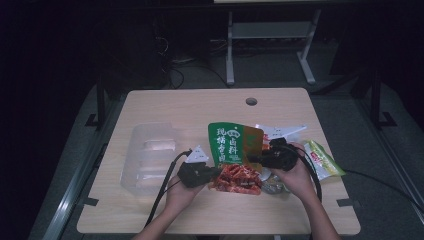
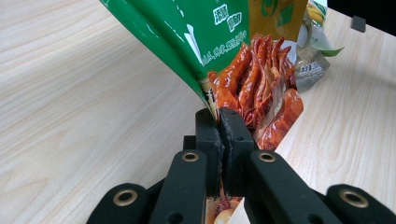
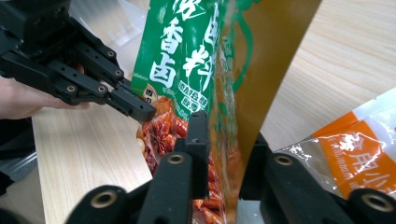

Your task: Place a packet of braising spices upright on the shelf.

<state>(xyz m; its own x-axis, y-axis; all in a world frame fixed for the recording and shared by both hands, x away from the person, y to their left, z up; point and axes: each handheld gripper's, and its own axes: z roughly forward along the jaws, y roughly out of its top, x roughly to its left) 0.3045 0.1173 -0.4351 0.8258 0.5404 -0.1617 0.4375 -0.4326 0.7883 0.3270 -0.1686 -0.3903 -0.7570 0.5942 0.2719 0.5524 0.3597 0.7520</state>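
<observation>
We took the green seasoning pouch [image 1: 231, 150] as our landmark; it stood tilted near the table's [image 1: 150, 210] front centre, red printed end low and toward the person.

At the pouch's near-left corner, the left gripper [image 1: 214, 174] had its jaws clamped tight on the pouch edge; in the left gripper view the two pads met with the green film [image 2: 187, 42] pinched between them.

On the pouch's right side, the right gripper [image 1: 252, 159] straddled the pouch edge [image 3: 224, 93], one jaw on the printed face, the other behind the gold back. The jaws stood narrowly apart; we could not tell whether the far pad touched the film, since the pouch hid it.

Just right of the pouch lay an orange-and-clear packet [image 3: 359, 144], and further right a yellow-green packet [image 1: 324, 159]. Left of the pouch, well apart, sat a clear plastic tray [image 1: 150, 157]. Behind the pouch, the table's cable hole [image 1: 251, 101] showed.
</observation>
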